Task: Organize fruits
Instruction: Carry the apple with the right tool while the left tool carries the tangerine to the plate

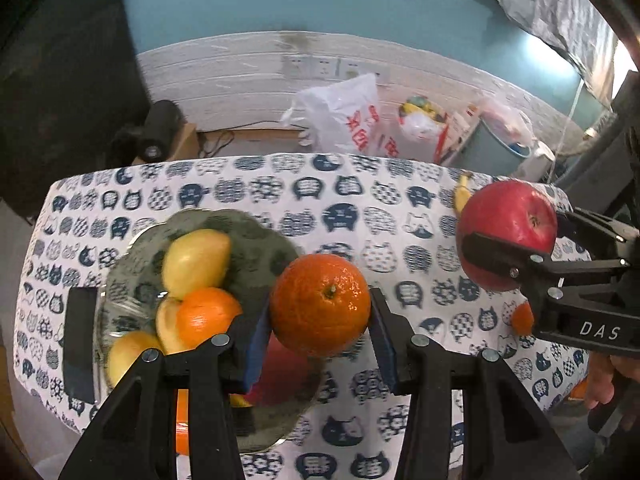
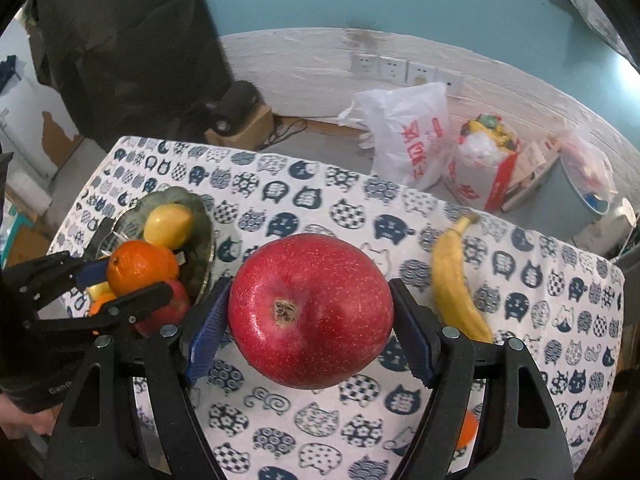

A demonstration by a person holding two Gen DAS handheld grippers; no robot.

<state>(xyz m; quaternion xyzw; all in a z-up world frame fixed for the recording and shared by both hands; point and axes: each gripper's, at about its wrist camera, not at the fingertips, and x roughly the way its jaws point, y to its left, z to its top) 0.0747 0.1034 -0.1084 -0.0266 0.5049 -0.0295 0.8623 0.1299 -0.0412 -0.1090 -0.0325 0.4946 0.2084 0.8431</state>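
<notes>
Left gripper (image 1: 320, 322): black two-finger tool with blue pads, clamped on a round orange mandarin with a green stem nub (image 1: 320, 304), carried in the air just right of the bowl.
Right gripper (image 2: 310, 328): jaws set wide round a big glossy red apple (image 2: 310, 310), calyx facing the camera; the blue pads (image 2: 208, 330) press both flanks and the apple hangs clear above the cloth.
Small orange fruit (image 2: 468, 426): near right on the cloth, half hidden behind the right gripper's frame, not yet collected.
Cat-print white and navy tablecloth (image 2: 300, 412): covers the whole table under both tools.
Grey-green scalloped glass bowl (image 1: 256, 248): left side of the table, already holding a yellow pear-like fruit (image 1: 196, 258), another orange (image 1: 208, 316), more yellow pieces and something red low at its near edge.
Ripe yellow banana (image 2: 456, 280): far right on the cloth, lying loose, well apart from the bowl.
Step in hand: by my reading, both fruits are in transit toward the bowl, the mandarin closer.
Next move: lower the mandarin into a gap without knocking the pile, release, then bring the apple across; the heavy apple wants a low, gentle set-down.
Risk: the bowl looks crowded, so a round fruit could roll off.
</notes>
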